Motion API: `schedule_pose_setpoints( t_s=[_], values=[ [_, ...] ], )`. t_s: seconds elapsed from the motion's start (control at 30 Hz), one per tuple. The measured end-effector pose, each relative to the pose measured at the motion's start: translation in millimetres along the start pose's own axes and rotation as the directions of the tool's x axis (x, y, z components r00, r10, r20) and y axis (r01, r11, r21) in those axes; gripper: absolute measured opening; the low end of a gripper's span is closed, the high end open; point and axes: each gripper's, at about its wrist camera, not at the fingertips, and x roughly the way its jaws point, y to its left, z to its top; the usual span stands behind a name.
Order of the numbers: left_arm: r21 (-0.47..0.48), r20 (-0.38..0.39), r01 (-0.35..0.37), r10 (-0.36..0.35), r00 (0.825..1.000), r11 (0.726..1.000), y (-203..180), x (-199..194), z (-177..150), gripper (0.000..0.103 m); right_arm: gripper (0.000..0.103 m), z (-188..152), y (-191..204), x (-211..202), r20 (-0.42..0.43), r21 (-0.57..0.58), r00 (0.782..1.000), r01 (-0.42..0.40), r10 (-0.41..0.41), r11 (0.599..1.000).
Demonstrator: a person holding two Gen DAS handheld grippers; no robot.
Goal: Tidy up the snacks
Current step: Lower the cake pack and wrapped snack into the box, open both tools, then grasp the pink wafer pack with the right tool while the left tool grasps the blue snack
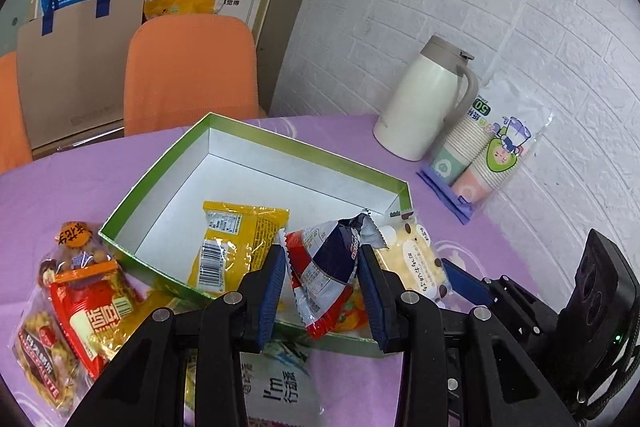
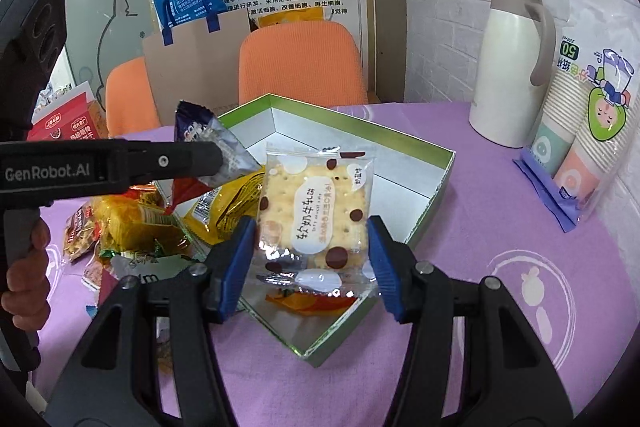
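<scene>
A green box (image 1: 288, 143) with a white inside stands open on the purple tablecloth; it also shows in the right wrist view (image 2: 436, 195). A yellow snack pack (image 1: 236, 247) lies inside it. My left gripper (image 1: 322, 287) is shut on a red, white and blue snack pack (image 1: 328, 267) and holds it over the box's near edge. My right gripper (image 2: 312, 259) is shut on a clear cracker pack (image 2: 316, 211) with brown dots, held over the box. The cracker pack also shows in the left wrist view (image 1: 416, 259).
Several loose snack packs (image 1: 72, 307) lie left of the box. A white thermos jug (image 1: 424, 99) and a sleeve of paper cups (image 1: 488, 155) stand at the right by the brick wall. Orange chairs (image 1: 188, 75) and a paper bag (image 1: 72, 67) stand behind the table.
</scene>
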Motion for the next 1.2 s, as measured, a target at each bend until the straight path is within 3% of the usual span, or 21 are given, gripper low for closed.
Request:
schedule_pose_setpoints(
  t_s=[0.23, 0.3, 0.37, 0.43, 0.47, 0.57, 0.7, 1.03, 1.2],
  values=[
    [0.004, -0.033, -0.031, 0.031, 0.999, 1.0, 11, 31, 4, 0.039, 0.059, -3, -3, 26, -0.042, -0.009, 0.999, -0.011, 0.011, 1.0],
    [0.011, -0.044, -0.033, 0.033, 0.998, 0.999, 13, 38, 3, 0.04, 0.068, -4, -1, 27, -0.034, -0.037, 0.999, -0.018, 0.017, 0.999],
    [0.016, -0.031, -0.054, 0.055, 0.998, 0.998, 14, 41, 1, 0.051, 0.086, -5, 3, 21, -0.003, -0.068, 1.0, 0.003, -0.003, 0.998],
    [-0.004, -0.003, -0.068, 0.068, 0.998, 0.998, 17, 37, 0, 0.094, 0.089, -4, 6, 16, 0.02, -0.083, 1.0, 0.01, -0.008, 0.996],
    [-0.021, 0.023, -0.083, 0.084, 0.996, 0.996, 17, 33, -1, 0.098, 0.09, -5, 7, 14, 0.023, -0.087, 1.0, 0.011, -0.009, 0.996],
    [-0.016, 0.058, -0.113, 0.114, 0.992, 0.993, 16, 23, 0, 0.101, 0.098, -5, 9, 7, 0.018, -0.081, 1.0, 0.022, -0.021, 0.996],
    [-0.004, 0.082, -0.152, 0.152, 0.985, 0.988, 14, 10, -2, 0.101, 0.099, -6, 15, -5, 0.022, -0.074, 1.0, 0.018, -0.016, 0.997],
    [-0.037, 0.156, -0.143, 0.147, 0.977, 0.989, 16, -59, -32, 0.101, 0.102, -22, 48, -58, 0.118, -0.146, 0.992, -0.029, 0.046, 0.989],
    [-0.056, 0.152, -0.21, 0.216, 0.965, 0.976, 25, -88, -65, 0.101, 0.102, -42, 67, -58, 0.065, -0.164, 0.992, -0.095, 0.107, 0.982]
  ],
)
